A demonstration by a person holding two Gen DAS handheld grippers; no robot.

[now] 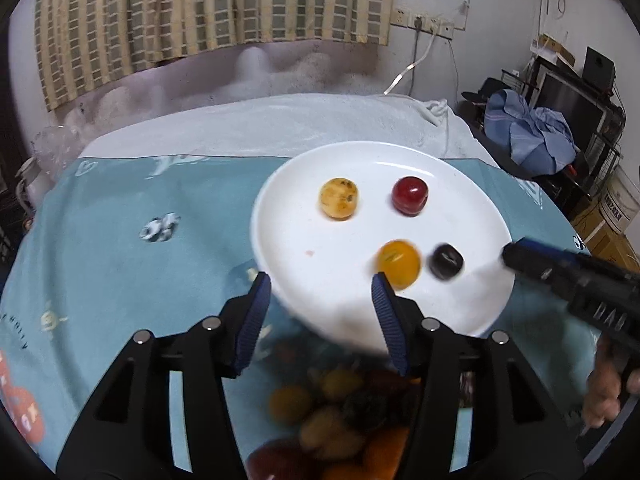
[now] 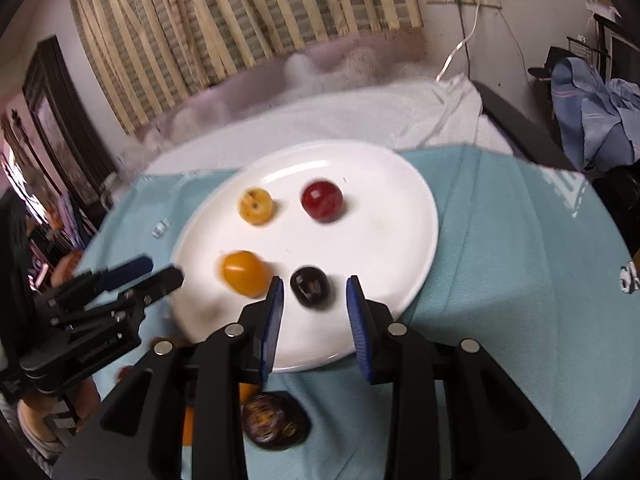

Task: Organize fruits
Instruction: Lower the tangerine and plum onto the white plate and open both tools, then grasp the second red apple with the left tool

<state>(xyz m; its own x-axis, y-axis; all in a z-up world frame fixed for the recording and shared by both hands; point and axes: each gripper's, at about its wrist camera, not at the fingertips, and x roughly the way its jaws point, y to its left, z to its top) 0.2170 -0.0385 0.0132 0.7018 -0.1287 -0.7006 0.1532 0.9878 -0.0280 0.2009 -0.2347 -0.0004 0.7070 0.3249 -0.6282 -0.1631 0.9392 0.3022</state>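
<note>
A white plate (image 1: 312, 216) (image 2: 400, 216) lies on a teal cloth and carries a speckled yellow fruit (image 1: 338, 199) (image 2: 255, 205), a red fruit (image 1: 410, 196) (image 2: 322, 201), an orange fruit (image 1: 400, 264) (image 2: 244, 273) and a small dark fruit (image 1: 446, 261) (image 2: 310, 286). My left gripper (image 1: 320, 292) (image 2: 158, 272) hangs open over the plate's near edge; the orange fruit lies just past its right fingertip. My right gripper (image 2: 315, 292) (image 1: 516, 250) is open, and the dark fruit rests on the plate between its tips with a gap on each side.
A blurred heap of mixed fruits (image 1: 340, 412) sits close under the left gripper. A dark round fruit (image 2: 276, 422) lies on the teal cloth (image 2: 500, 280) below the right gripper. A white towel (image 1: 280, 120) lies behind the plate. A hand (image 1: 604, 392) holds the right gripper.
</note>
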